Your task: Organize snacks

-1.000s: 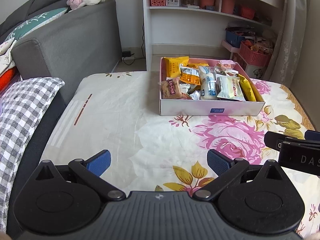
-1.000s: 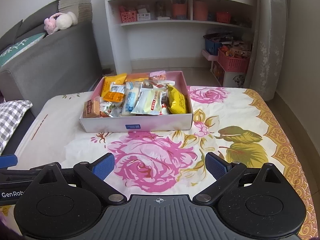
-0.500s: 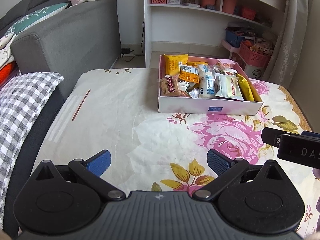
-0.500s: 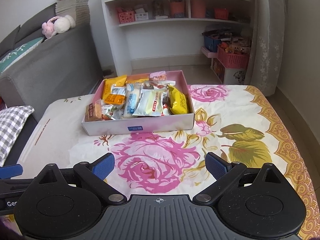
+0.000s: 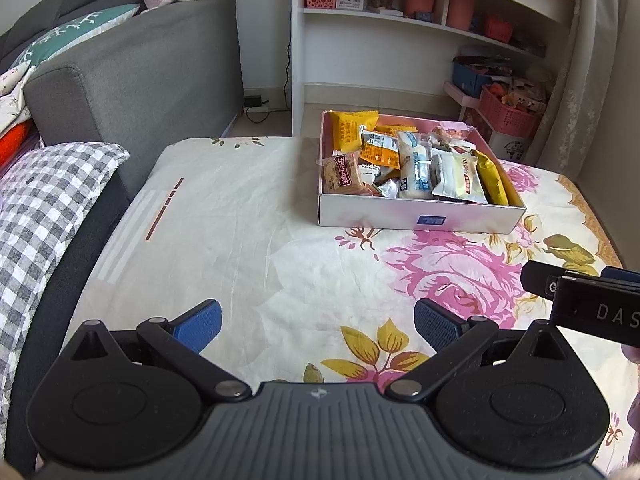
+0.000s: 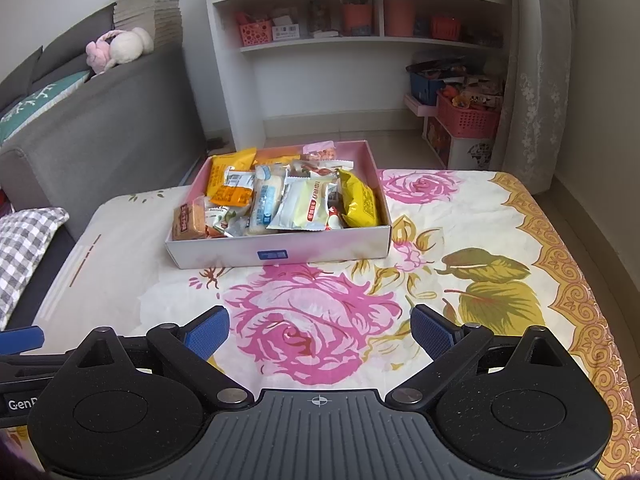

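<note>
While both of your claws hang back over the flowered bedsheet (image 6: 460,216), the shallow pink-and-white cardboard box (image 6: 280,254) sits well ahead of them, every wrapped snack in view lying inside it and none on the cloth around it. Your left gripper (image 5: 318,318) is spread wide with nothing between its blue pads; your right gripper (image 6: 320,326) is spread just as wide and equally empty, the two held side by side and low. That stance reads as a pause at a distance from the box, fitting either a box yet to be sorted or one just filled. The box's long axis runs across your view, its labelled wall facing you. Inside, the long white-and-blue packet (image 6: 266,200) and the crinkled yellow foil bag (image 6: 358,200) point away from you toward the white shelf unit (image 6: 320,92), while the orange pouches (image 5: 354,130) lean against the far wall.
</note>
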Tool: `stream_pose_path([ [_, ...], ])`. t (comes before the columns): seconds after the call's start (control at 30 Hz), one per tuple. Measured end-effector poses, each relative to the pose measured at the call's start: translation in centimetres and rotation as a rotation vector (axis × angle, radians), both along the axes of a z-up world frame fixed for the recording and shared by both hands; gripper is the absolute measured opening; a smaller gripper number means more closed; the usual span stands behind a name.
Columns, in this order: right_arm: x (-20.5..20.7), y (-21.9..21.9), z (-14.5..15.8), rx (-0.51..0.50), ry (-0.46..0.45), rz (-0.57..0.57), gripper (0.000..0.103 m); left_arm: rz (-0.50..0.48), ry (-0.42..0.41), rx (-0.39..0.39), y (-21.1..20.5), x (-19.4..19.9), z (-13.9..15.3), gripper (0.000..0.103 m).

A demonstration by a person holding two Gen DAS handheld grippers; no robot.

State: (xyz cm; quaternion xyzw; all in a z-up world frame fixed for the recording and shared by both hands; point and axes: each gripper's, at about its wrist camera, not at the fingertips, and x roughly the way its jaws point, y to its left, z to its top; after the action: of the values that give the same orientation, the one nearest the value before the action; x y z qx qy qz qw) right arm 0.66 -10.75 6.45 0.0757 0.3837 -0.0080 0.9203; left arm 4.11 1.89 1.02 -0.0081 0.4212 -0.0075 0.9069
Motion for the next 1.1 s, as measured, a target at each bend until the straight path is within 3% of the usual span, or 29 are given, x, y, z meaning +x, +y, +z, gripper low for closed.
stream_pose_path([
  [1.1, -0.22, 0.00, 0.13, -0.006, 0.000, -0.001, 0.099, 0.003, -0.011, -0.007, 0.04, -0.06, 0.35, 0.103],
])
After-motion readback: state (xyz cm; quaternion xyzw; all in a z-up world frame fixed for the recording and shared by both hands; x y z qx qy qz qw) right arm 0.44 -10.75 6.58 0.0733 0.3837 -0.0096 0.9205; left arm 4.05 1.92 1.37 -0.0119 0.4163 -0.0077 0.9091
